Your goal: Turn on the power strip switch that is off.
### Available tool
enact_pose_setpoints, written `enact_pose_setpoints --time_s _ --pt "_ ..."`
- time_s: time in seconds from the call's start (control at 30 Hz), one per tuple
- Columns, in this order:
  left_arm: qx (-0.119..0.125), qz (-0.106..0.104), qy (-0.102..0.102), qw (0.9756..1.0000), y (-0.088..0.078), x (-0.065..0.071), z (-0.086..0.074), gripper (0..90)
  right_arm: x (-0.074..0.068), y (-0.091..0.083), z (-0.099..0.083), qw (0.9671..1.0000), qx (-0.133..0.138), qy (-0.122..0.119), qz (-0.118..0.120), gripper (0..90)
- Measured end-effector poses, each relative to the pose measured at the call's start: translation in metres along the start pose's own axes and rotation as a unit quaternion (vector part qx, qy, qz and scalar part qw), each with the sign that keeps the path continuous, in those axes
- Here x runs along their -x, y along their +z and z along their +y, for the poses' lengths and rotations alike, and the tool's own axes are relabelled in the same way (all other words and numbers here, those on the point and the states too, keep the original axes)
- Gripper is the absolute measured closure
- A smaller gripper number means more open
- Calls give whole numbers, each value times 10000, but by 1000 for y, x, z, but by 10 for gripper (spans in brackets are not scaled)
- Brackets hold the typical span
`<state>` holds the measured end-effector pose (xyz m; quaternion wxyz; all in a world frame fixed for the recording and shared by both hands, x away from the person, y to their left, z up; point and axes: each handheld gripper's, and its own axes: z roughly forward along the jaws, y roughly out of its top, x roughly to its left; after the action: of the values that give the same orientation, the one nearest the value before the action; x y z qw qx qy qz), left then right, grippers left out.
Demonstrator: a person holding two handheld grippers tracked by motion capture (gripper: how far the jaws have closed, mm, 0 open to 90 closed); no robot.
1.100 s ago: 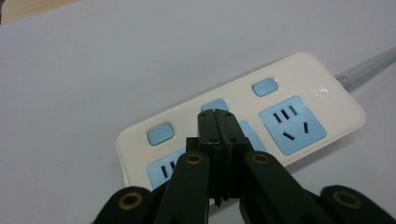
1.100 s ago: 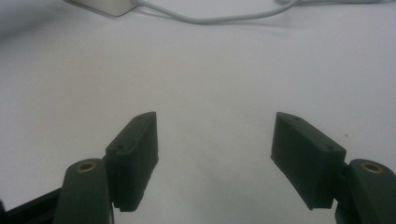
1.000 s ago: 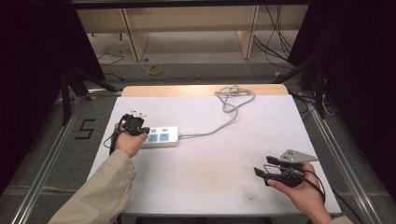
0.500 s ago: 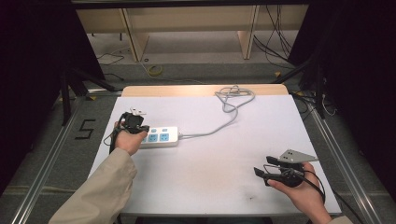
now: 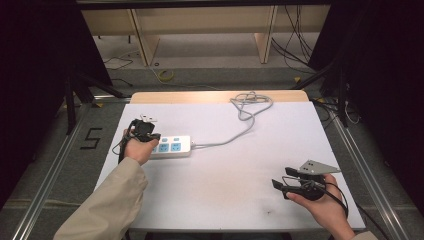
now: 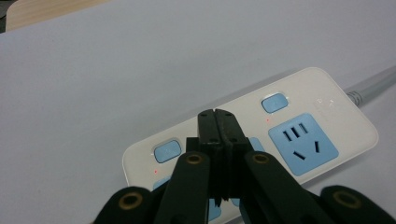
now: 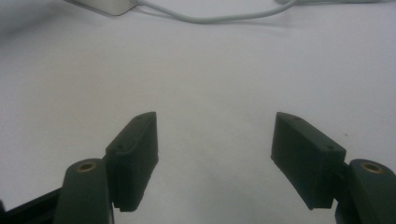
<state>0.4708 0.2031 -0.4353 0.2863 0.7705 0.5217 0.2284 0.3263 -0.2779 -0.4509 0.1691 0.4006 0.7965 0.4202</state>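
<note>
Left gripper (image 6: 215, 114): jaws were pressed together, nothing between, tips over power strip (image 6: 299, 135) at table's 9 o'clock. Best move looked like a straight-down press on one blue switch (image 6: 167, 150), no sideways drag. Right gripper (image 5: 280, 185) spread, idle at 4 o'clock.

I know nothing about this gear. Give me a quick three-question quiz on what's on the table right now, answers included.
1. True or false: the left gripper has its jaws pressed together above the power strip.
2. How do the right gripper's jaws stand? A) wide apart with nothing between them B) clamped on the cable C) holding a plug
3. Fill in: the power strip's grey cable runs toward the ___ edge of the table, where it lies in loose loops.

Key: 1 true; 2 A; 3 far.
</note>
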Motion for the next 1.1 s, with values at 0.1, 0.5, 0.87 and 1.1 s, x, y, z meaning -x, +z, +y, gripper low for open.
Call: enact_pose_setpoints --time_s 0.1,0.5,0.87,1.1 --pt "-7 5 27 10000 1 0 1 897 0 0 0 10000 -7 -8 0 321" --pt "-13 44 28 10000 5 -1 4 897 0 0 0 10000 -7 18 -6 321" --pt "-29 55 66 10000 7 1 6 897 0 0 0 10000 -11 -1 -9 321" --pt "-29 67 70 9999 8 1 8 897 0 0 0 10000 -12 -6 -10 321"
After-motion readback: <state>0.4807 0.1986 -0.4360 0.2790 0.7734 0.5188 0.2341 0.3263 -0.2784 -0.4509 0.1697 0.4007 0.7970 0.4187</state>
